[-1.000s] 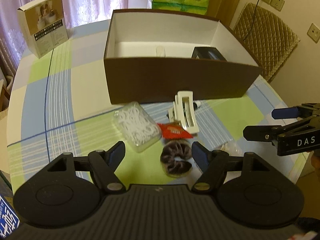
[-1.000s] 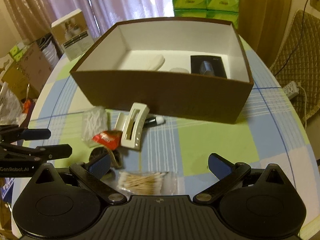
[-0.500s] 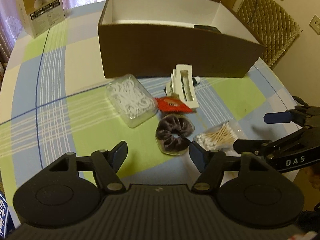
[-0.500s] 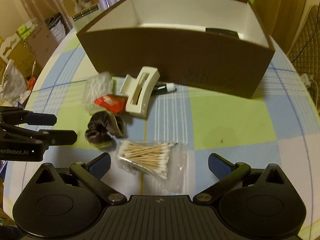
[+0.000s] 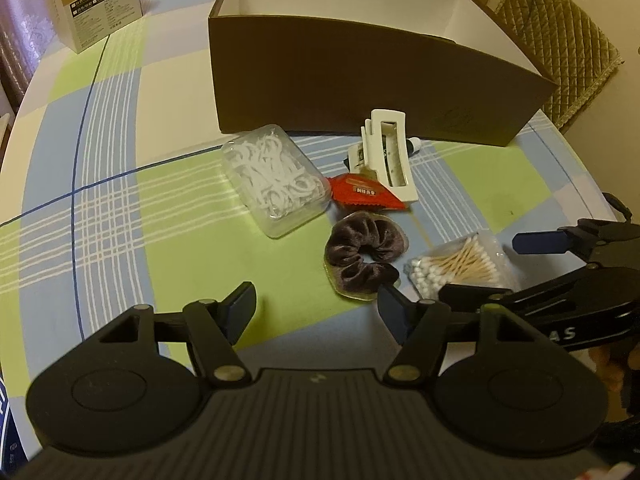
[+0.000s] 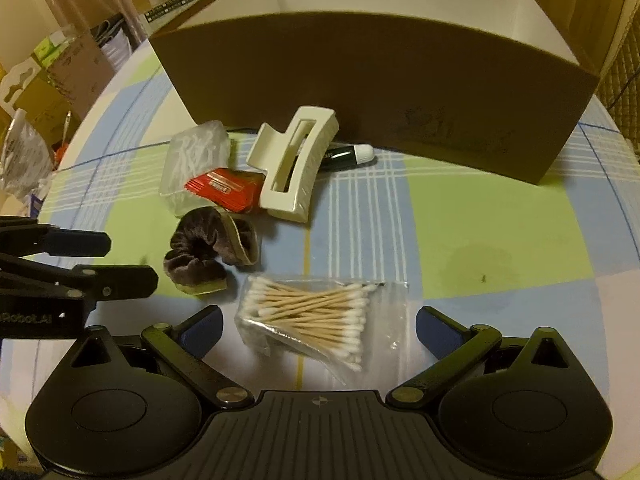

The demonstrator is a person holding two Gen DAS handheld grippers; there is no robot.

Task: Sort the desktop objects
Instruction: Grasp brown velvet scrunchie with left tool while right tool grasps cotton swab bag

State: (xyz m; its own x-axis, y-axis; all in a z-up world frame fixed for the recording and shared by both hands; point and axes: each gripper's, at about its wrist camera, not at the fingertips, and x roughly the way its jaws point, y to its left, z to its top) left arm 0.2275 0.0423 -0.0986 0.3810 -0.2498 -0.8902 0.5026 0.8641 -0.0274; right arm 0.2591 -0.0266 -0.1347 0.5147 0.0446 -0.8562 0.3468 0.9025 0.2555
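Both sets of fingers spread wide and empty, right gripper [image 6: 318, 326] framing the clear bag of wooden cotton swabs [image 6: 310, 314] on the checked bench [image 6: 480, 216], probably lining up a grab, left gripper [image 5: 316, 306] just short of the brown velvet scrunchie [image 5: 362, 258], tall brown cardboard box [image 6: 400, 92] waiting behind.

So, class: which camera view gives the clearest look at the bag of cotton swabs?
The right wrist view: the bag of cotton swabs lies whole and unobstructed between the open right gripper fingers. The left wrist view shows it small at the right side, partly hidden by gripper parts.
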